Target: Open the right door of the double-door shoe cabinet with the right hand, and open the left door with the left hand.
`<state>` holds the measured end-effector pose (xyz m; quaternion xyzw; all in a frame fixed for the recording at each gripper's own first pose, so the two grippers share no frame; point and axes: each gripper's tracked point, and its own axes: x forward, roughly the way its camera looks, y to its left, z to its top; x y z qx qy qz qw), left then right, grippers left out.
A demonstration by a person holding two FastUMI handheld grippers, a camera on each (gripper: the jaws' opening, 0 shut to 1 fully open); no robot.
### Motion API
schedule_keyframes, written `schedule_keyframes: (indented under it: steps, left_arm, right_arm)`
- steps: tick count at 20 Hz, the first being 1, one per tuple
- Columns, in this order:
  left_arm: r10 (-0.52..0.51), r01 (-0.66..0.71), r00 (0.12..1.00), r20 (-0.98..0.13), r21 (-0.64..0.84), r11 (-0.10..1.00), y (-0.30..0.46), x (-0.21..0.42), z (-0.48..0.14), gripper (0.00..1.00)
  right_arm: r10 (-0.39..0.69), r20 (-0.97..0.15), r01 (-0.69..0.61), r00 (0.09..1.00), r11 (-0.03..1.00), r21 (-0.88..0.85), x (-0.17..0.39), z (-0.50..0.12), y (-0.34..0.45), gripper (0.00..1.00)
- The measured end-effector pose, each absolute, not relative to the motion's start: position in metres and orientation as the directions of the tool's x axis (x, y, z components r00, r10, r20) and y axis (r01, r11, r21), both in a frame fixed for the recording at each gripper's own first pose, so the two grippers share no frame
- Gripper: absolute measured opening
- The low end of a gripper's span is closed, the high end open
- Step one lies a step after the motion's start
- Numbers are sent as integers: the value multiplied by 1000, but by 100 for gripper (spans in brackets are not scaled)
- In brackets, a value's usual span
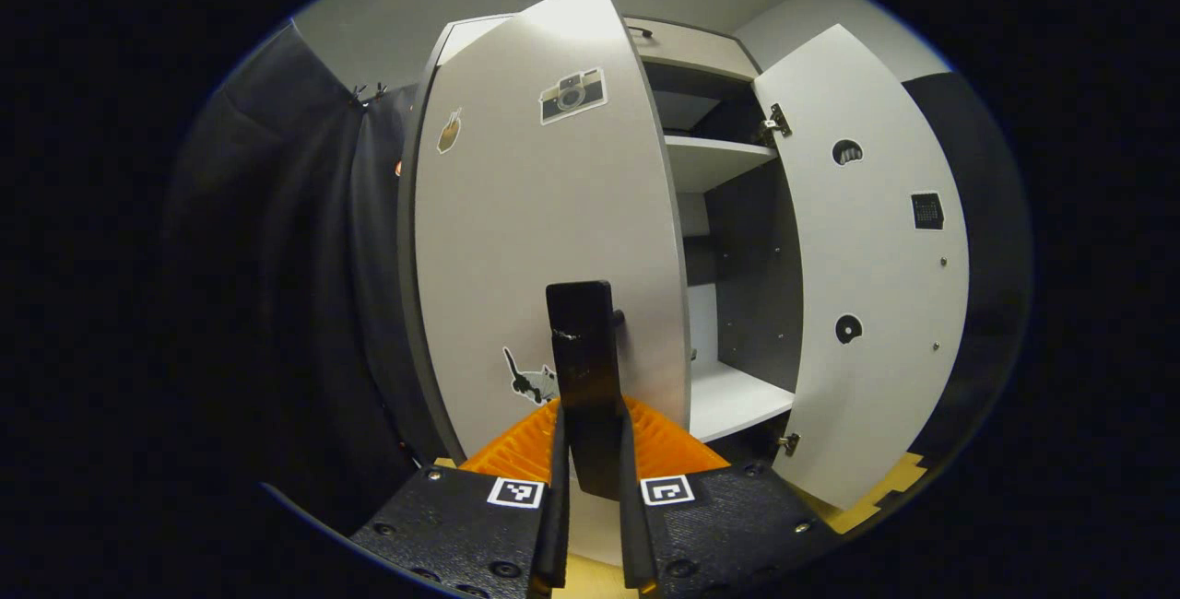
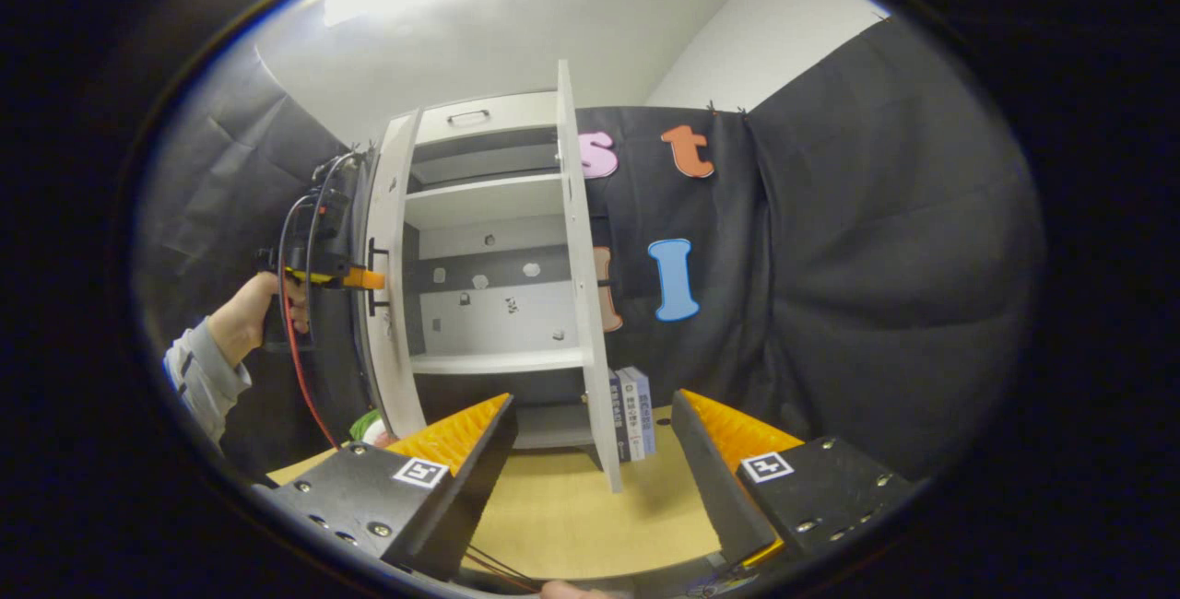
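Shoe cabinet (image 2: pixel 489 304) doors open; left tongs (image 1: pixel 590 341) clamp left-door handle (image 1: pixel 581 322); right tongs (image 2: pixel 590 452) released.

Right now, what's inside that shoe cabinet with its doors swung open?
The shoe cabinet shows bare white shelves and a back panel with a few small stickers; no shoes are visible. The left door, gripped at its handle by the left gripper, hides the left part in the left gripper view.
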<state>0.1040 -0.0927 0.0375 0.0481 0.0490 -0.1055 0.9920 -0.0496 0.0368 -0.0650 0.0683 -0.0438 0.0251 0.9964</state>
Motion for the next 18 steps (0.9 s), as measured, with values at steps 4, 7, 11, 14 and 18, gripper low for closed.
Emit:
schedule_keyframes:
  steps: [4, 7, 11, 14, 18]
  left_arm:
    - [-207, 215, 973, -101, 74, 974, -75, 92, 38, 24]
    - [-208, 215, 973, -98, 65, 974, -62, 84, 40, 21]
    - [-203, 209, 975, -95, 59, 976, -44, 75, 40, 19]
    - [-181, 188, 979, -93, 69, 980, -27, 70, 43, 18]
    - [-88, 96, 992, -85, 101, 990, 14, 62, 44, 11]
  right_arm:
    - [50, 81, -59, 995, 991, 116, -48, -66, 46, 99]
    - [64, 85, -73, 994, 991, 110, -48, -63, 58, 99]
    - [84, 87, -93, 993, 990, 105, -50, -63, 71, 99]
    - [98, 83, -106, 992, 990, 94, -47, -63, 82, 99]
    - [123, 83, -131, 989, 987, 90, -47, -63, 97, 99]
